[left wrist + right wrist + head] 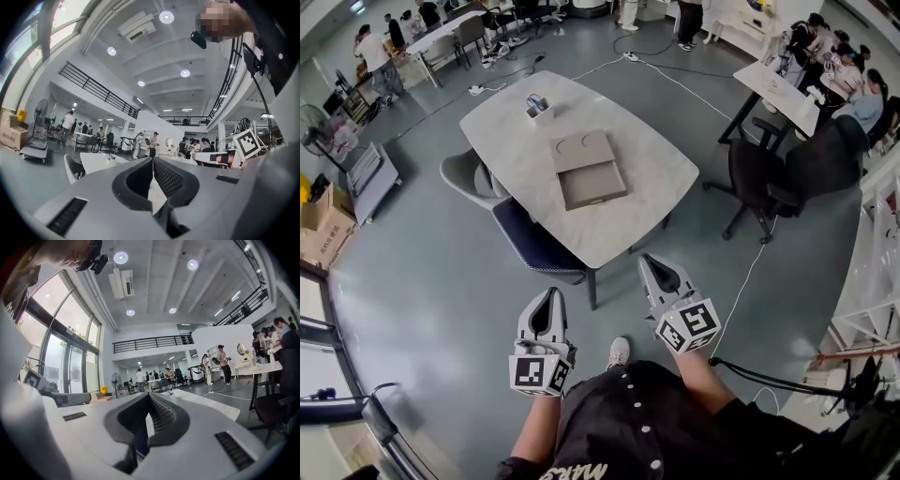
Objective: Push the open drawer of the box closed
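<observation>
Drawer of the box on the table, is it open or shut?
Open. The drawer sticks well out of the box, its flat inside showing.

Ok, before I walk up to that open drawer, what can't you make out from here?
Drawer of the box, head view: too small to tell contents or a handle.
Small container on the table, head view: contents too small.
Box, both gripper views: not made out; the shut left gripper and right gripper cover the tabletop's middle.
</observation>
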